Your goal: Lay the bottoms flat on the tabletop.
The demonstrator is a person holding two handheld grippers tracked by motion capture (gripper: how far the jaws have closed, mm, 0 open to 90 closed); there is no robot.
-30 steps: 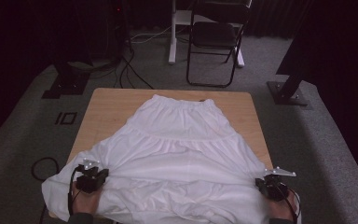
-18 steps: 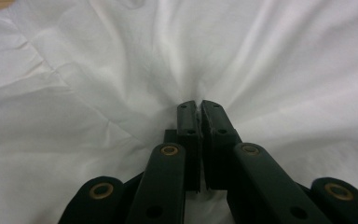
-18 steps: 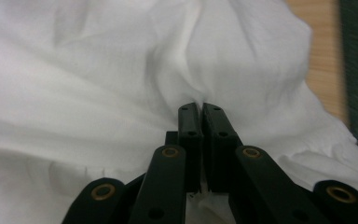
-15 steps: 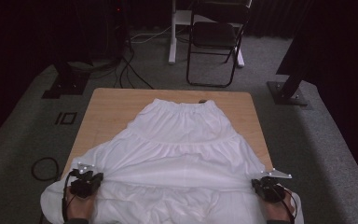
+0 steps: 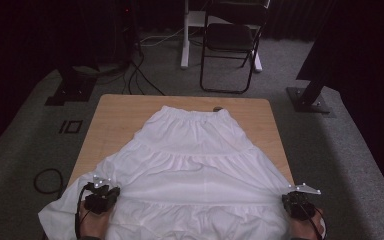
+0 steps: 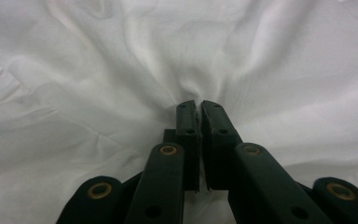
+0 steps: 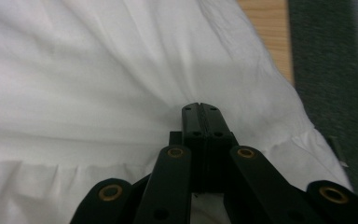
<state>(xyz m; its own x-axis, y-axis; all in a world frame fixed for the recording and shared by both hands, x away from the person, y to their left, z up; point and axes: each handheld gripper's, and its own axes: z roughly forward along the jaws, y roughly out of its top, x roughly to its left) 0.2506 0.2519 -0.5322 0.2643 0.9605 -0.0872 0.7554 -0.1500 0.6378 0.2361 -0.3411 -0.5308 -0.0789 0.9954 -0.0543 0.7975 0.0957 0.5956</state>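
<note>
- The white tiered skirt (image 5: 195, 160) lies spread flat on the wooden desk (image 5: 115, 112), its elastic waistband at the far end and its wide hem toward the person; the hem spills over the near edge and, at the left, over the side of the desk.
- The left tongs (image 5: 102, 196) are clenched on the skirt near its left side, low down. In the left gripper view the cloth gathers into a fan of creases that runs straight into the tips (image 6: 198, 108), with a thin sliver of white between the jaws, and the jaws have just been easing very slightly apart on that pinch.
- The right tongs (image 5: 296, 200) are clenched on the skirt at its right edge, just above the gathered bottom tier. In the right gripper view the tips (image 7: 200, 108) meet with hardly a gap, having just been closing; the cloth between them is probably a single thin layer, though the view is too dim to be sure.
- Handling: the fabric looks light, thin and limp. It will drape, sag between two holds and wrinkle readily. It will not break, but it is smooth enough that a shallow pinch could slip out.
- Where to hold: the seams between tiers and the side edges are the firmest spots, since the cloth is doubled and stitched there. A matched pair of holds, one at each side at the same height, as now, should keep the hem line level when lifted or folded toward the waistband.
- A folding chair (image 5: 232, 42) stands on the carpet beyond the desk, well apart from the work.
</note>
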